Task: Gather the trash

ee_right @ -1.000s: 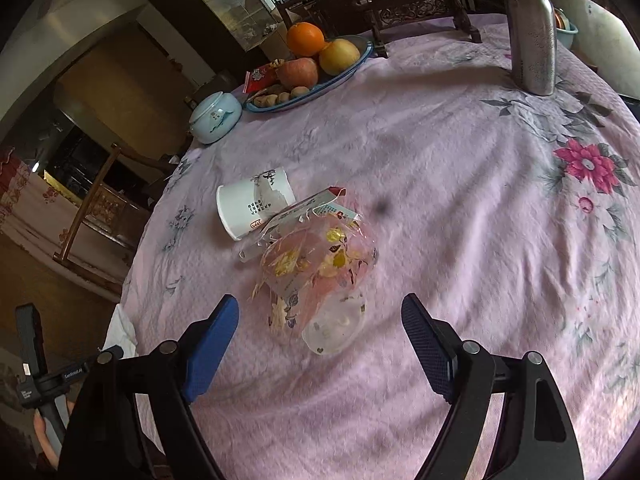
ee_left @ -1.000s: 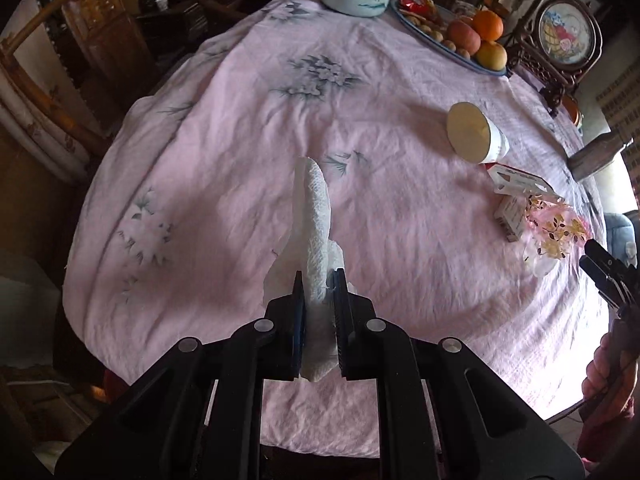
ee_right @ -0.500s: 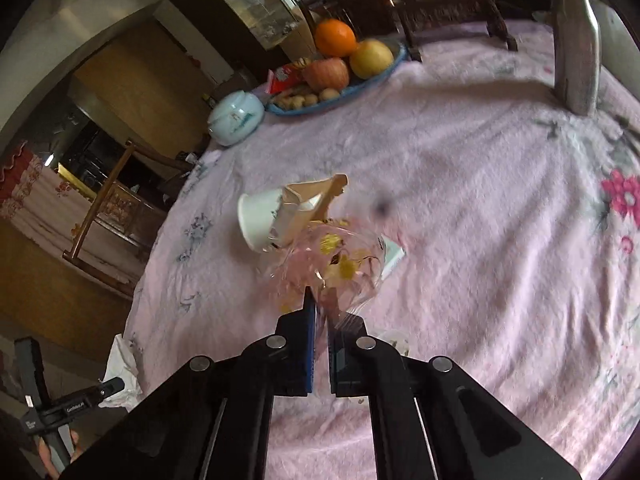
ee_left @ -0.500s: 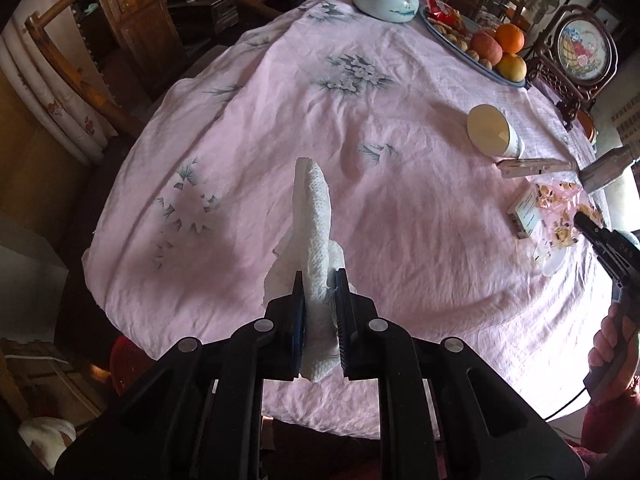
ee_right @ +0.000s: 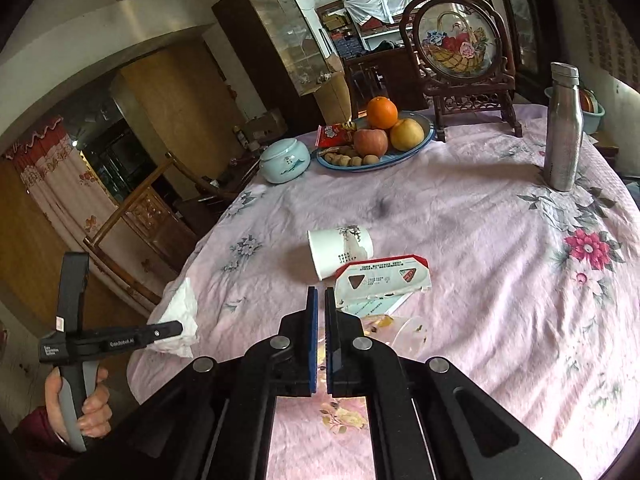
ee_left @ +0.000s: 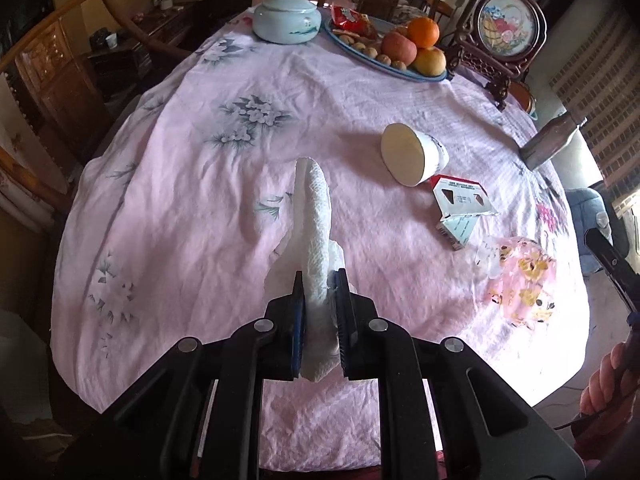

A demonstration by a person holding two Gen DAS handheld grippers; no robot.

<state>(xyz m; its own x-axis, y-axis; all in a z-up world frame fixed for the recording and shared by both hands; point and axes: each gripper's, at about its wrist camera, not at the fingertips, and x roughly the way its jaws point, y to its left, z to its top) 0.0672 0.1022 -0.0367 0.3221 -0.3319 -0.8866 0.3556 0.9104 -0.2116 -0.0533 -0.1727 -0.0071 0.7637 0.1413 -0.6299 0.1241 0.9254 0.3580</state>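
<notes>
My left gripper (ee_left: 319,280) is shut on a white paper towel (ee_left: 316,216) and holds it above the near side of the pink tablecloth (ee_left: 200,168); it also shows in the right wrist view (ee_right: 180,312). My right gripper (ee_right: 320,294) is shut, with the crumpled flowered plastic wrapper (ee_left: 524,280) hanging at it; in its own view only a bit of wrapper (ee_right: 400,326) shows behind the fingers. A tipped white paper cup (ee_left: 412,156) and a torn red-and-white carton (ee_left: 460,204) lie on the cloth.
A fruit plate (ee_right: 376,160) with orange and apples, a pale blue lidded jar (ee_right: 284,160), a steel bottle (ee_right: 562,128) and a framed embroidery stand (ee_right: 460,52) stand at the far side. Wooden chairs (ee_left: 44,80) stand to the left of the table.
My right gripper closed on the flowered wrapper and lifted it back toward the table's near edge. My left gripper kept the paper towel and shifted over the table.
</notes>
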